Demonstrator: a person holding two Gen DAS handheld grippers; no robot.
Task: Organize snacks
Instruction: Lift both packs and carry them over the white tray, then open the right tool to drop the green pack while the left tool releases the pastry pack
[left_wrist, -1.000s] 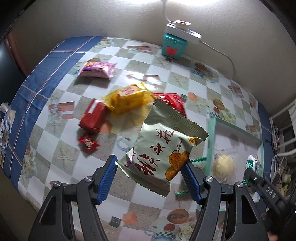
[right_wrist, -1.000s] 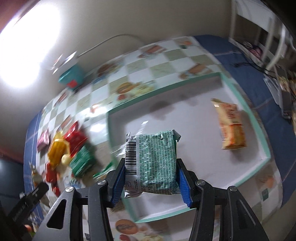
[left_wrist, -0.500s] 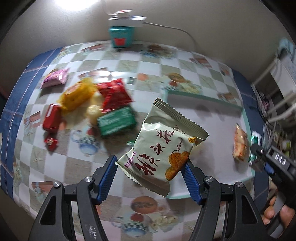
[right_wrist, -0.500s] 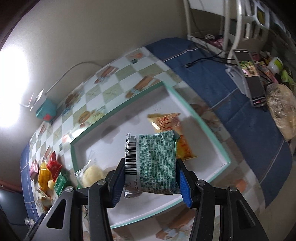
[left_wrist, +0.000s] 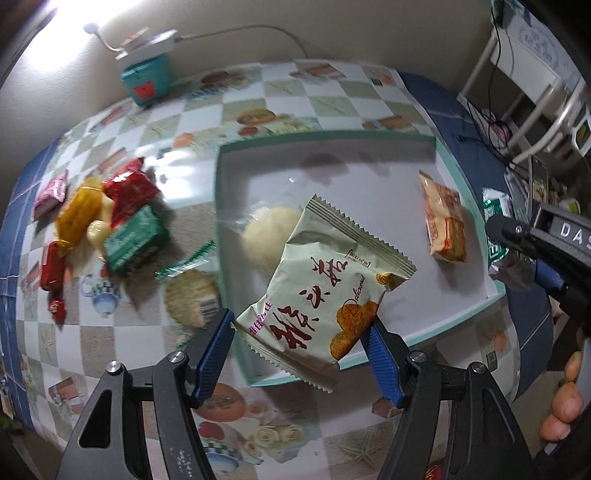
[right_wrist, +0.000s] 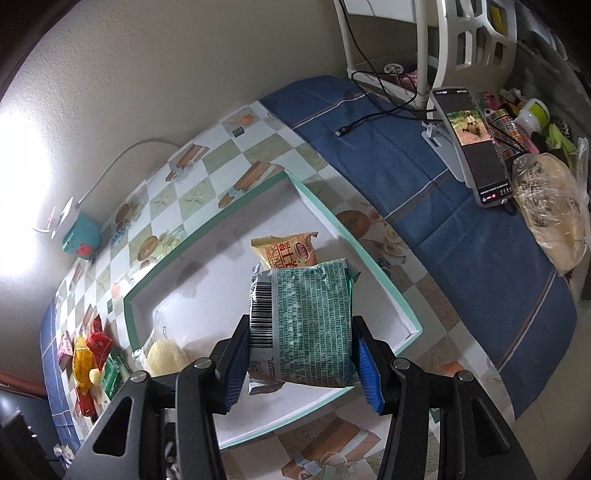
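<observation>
My left gripper (left_wrist: 301, 354) is shut on a pale green snack packet with red characters (left_wrist: 325, 291), held above the near part of a white tray with a teal rim (left_wrist: 369, 158). My right gripper (right_wrist: 299, 360) is shut on a green foil snack packet (right_wrist: 310, 325), held over the tray (right_wrist: 221, 221); it also shows at the right in the left wrist view (left_wrist: 496, 221). An orange packet (left_wrist: 443, 221) and a clear-wrapped pale bun (left_wrist: 269, 232) lie in the tray.
A pile of loose snacks, red, yellow, green and pink (left_wrist: 110, 218), lies left of the tray, with a round cracker pack (left_wrist: 192, 295) nearer. A teal box with a lamp (left_wrist: 147, 79) stands at the back wall. A phone on a stand (right_wrist: 476, 147) and a bagged item (right_wrist: 550, 214) are to the right.
Both grippers have swung right with their packets, from over the loose snacks to over the tray. Neither has let go.
</observation>
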